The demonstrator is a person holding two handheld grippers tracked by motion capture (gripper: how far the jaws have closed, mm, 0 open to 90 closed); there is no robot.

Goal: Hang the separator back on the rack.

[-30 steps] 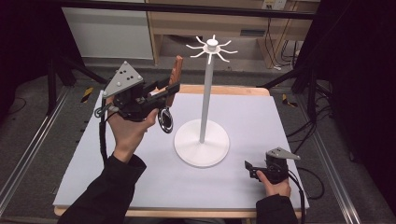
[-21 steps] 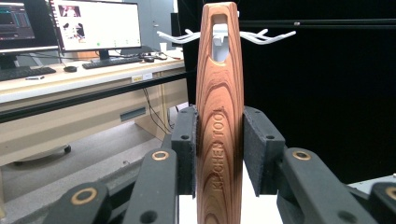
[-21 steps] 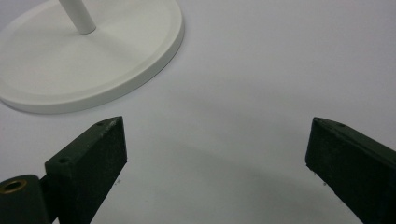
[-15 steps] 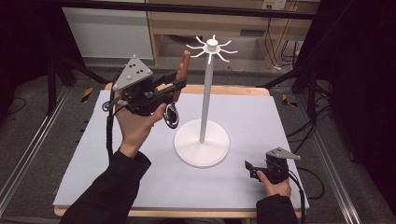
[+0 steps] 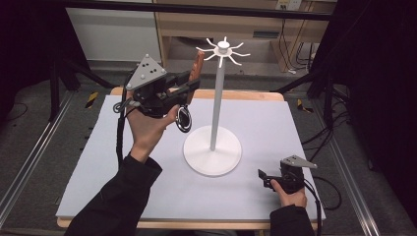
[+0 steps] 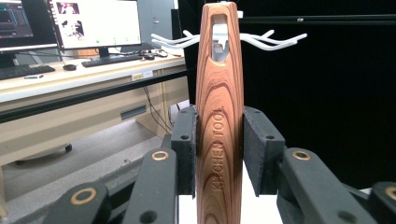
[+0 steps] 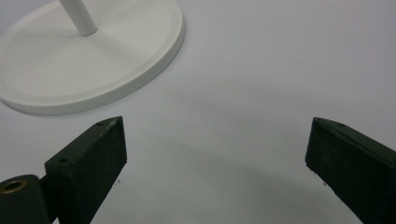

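In the high view, a white stand (image 5: 212, 156) sits near the middle of the pale table surface (image 5: 123, 187), its round base flat on the surface and its thin pole rising to a ring of short white hooks (image 5: 223, 49) at the top. The left gripper (image 5: 189, 84) is held up over the far left part of the surface, clamped on a wooden-handled kitchen tool (image 5: 197, 64) whose handle points up toward the hooks, close beside them; a round metal end (image 5: 184, 119) hangs below the hand. The right gripper (image 5: 261, 175) rests low by the near right corner, jaws pointing toward the stand's base. In the left gripper view, the two black pads press both sides of the wooden handle (image 6: 219, 121), which stands upright and reads "KITCHEN TOOL"; a slot near its top lines up in front of the white hooks (image 6: 275, 41). In the right gripper view, the jaws stand wide apart over bare surface (image 7: 261, 93), holding nothing, with the stand's base (image 7: 93, 56) just ahead at the upper left.
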